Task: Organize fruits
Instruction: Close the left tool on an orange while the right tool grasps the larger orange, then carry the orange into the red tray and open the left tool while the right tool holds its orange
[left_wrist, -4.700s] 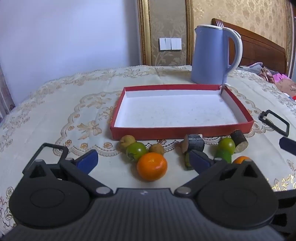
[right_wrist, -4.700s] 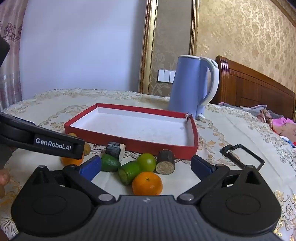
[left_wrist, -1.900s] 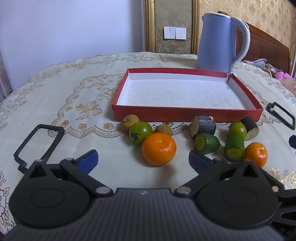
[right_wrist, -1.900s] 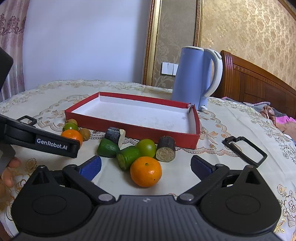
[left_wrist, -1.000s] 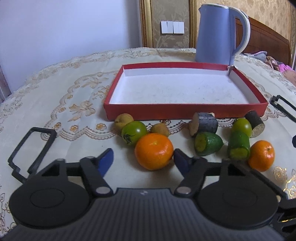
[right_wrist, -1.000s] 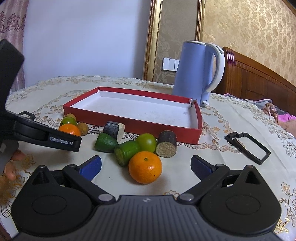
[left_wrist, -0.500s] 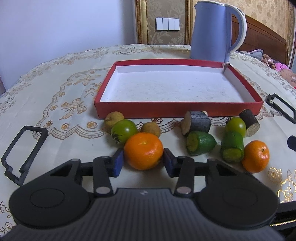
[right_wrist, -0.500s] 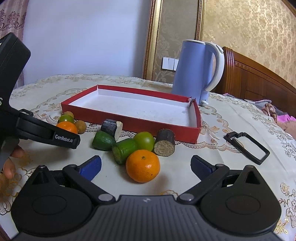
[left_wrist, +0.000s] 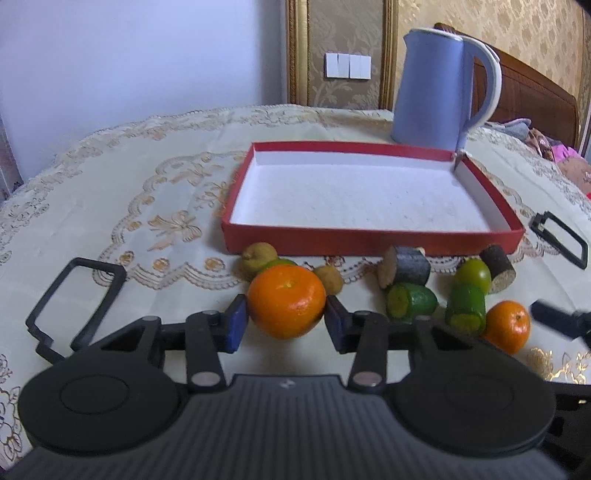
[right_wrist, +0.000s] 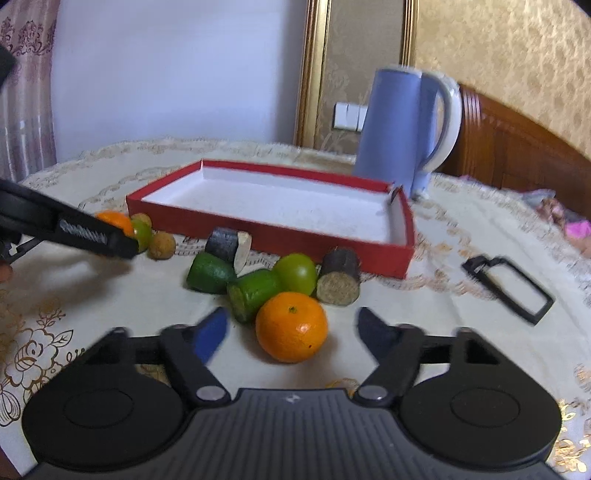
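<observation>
Blue pads of the left gripper (left_wrist: 286, 320) press on both sides of a large orange (left_wrist: 286, 301), closed on it, with the fruit seemingly raised off the cloth. Just beyond this orange a green tomato (left_wrist: 282, 262) peeks out, flanked by two small tan fruits, one to the left (left_wrist: 258, 254) and one to the right (left_wrist: 330, 277).

Ahead and to the right of that gripper lie two dark bark-skinned cylinders, one (left_wrist: 404, 266) nearer and one (left_wrist: 498, 268) farther right, two cut green cucumber pieces (left_wrist: 410, 300) (left_wrist: 465, 305), one round green fruit (left_wrist: 472, 274) and a smaller orange (left_wrist: 506, 325).

In the right wrist view, the right gripper (right_wrist: 291, 330) stands wide open and holds nothing; the smaller orange sits between its fingers, touching neither. That makes two oranges, two green round fruits, two tan fruits, two cucumber pieces and two dark cylinders, all outside the box.

Farther ahead, a red box (left_wrist: 369, 238) with a white floor sits on the table with nothing inside it. Behind its far right corner stands one blue kettle (left_wrist: 430, 86).

Everything rests on a cream tablecloth (left_wrist: 110, 192) with gold embroidered scallops. Behind the table are a pale wall (left_wrist: 129, 55), gold patterned wallpaper with a gilt frame, a white switch plate (left_wrist: 348, 65) and a dark wooden headboard (left_wrist: 532, 92).
</observation>
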